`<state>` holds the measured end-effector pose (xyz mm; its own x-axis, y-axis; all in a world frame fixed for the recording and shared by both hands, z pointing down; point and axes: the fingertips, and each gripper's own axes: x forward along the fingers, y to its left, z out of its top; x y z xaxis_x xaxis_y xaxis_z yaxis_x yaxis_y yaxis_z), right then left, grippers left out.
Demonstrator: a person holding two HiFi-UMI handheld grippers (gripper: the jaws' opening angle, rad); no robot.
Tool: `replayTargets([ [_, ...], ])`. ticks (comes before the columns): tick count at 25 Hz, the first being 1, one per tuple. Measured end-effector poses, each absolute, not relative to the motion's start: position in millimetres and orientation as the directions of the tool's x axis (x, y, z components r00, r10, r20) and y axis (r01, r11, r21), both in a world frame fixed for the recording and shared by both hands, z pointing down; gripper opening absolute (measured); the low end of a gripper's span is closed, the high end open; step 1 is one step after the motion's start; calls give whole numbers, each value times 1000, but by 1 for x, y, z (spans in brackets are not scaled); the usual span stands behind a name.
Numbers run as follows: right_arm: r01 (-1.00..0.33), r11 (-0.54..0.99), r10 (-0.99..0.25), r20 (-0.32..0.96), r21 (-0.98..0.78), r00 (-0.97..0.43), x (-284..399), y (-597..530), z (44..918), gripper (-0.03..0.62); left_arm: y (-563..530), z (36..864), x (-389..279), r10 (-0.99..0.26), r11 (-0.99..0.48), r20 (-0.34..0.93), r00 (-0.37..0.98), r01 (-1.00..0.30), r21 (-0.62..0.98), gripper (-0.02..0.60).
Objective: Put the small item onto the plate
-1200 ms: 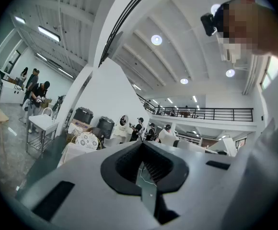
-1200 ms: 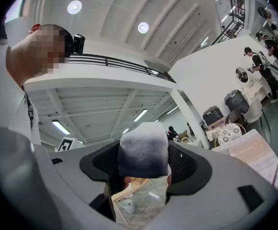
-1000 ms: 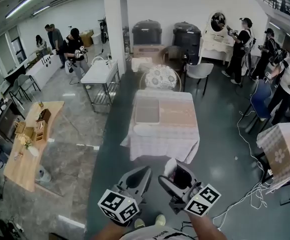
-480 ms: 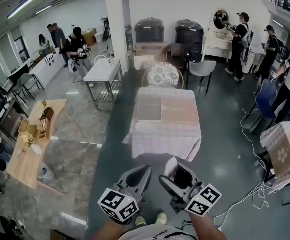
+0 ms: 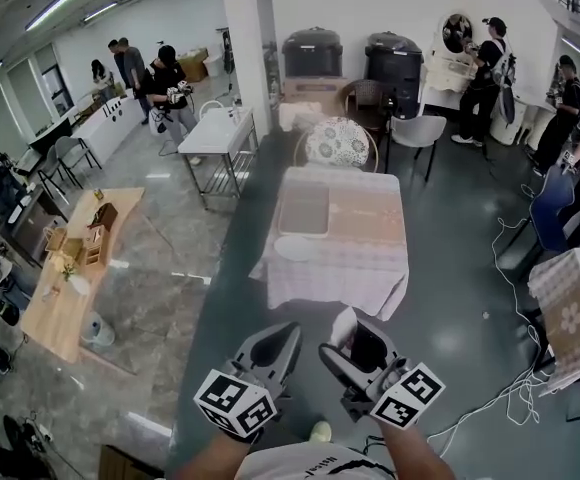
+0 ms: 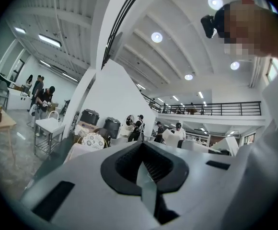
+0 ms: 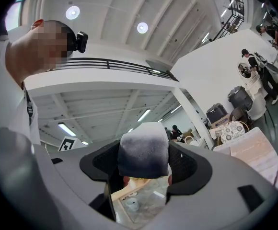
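Right claw [image 5: 358,353] tight around a soft, rounded, grey-white small item [image 7: 144,155]; left claw [image 5: 270,353] closed and empty

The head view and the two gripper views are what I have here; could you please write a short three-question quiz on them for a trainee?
1. Short answer: on what does the plate lie?
2. True or false: the left gripper has its jaws wide apart.
3. Where is the small item? A) in the left gripper B) between the jaws of the right gripper C) on the plate

Key:
1. On the cloth-covered table.
2. False: its jaws are together, with nothing between them.
3. B
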<state>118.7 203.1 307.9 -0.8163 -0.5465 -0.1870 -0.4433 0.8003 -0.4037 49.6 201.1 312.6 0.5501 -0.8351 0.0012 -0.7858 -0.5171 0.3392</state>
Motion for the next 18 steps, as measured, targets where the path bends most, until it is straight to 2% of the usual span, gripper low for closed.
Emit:
replayTargets([
  [6,-430,800,-539,-187,-418,-821,123,192,311,291,189,314,42,-873,-454,11,487,-822,344,6],
  [18,-457,785,-558,-156,-419,-815,113,130,325,291,124,326,38,-862,-478,-1,507,-814,331,6],
])
